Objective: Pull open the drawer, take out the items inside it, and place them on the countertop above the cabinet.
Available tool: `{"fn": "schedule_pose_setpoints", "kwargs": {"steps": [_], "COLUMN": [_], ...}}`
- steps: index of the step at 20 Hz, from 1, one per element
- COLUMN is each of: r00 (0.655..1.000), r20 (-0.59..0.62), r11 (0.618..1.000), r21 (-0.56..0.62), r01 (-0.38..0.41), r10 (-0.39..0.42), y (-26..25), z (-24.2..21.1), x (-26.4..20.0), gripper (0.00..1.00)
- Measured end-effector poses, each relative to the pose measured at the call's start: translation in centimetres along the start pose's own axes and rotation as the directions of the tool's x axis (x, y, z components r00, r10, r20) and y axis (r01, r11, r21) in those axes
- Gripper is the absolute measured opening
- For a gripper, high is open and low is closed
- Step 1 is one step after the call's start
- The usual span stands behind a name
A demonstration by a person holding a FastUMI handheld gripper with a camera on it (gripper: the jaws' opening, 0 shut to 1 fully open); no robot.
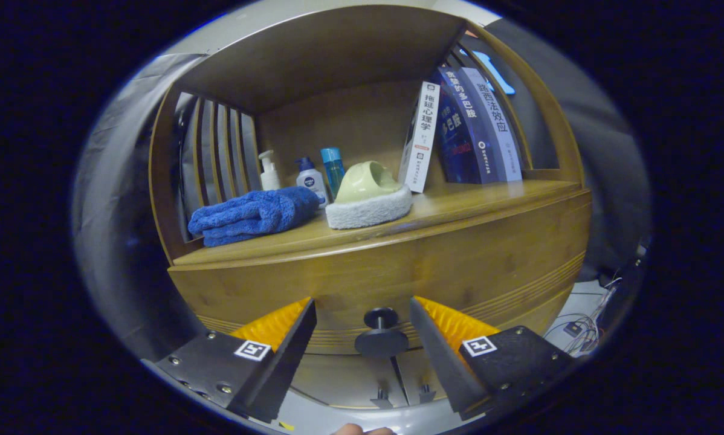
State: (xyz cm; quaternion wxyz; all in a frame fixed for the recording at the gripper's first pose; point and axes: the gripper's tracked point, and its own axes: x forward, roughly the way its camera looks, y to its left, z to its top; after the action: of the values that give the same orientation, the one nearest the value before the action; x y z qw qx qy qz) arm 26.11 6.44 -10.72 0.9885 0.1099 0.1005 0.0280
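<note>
Tongs point(362, 311) wide, flanking the drawer knob point(381, 333); towel point(253, 214), slipper point(369, 196) on countertop point(458, 208) above

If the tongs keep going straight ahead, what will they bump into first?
Most likely the dark round drawer knob. It sits right between the open tongs, with a gap on each side. The wooden drawer front is just behind it. How far off the knob is, the picture doesn't show clearly.

Wooden drawer point(398, 266) — apparently closed, round dark knob point(381, 333) centered

Countertop point(471, 208): towel point(253, 214), slipper point(369, 196), bottles point(310, 178), books point(465, 127).
</note>
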Motion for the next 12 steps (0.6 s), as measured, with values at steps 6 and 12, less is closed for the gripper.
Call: {"fn": "schedule_pose_setpoints", "kwargs": {"steps": [6,12], "r00": [1.000,1.000], "r20": [-0.001,-0.002], "r11": [1.000,1.000], "r21": [0.000,0.006], "r01": [-0.005,-0.018], "r10": [0.005,0.019], "y": [-0.07,0.03], "z": [-0.06,-0.02], "x": [-0.06,-0.10], "gripper": [0.99,0.99]}}
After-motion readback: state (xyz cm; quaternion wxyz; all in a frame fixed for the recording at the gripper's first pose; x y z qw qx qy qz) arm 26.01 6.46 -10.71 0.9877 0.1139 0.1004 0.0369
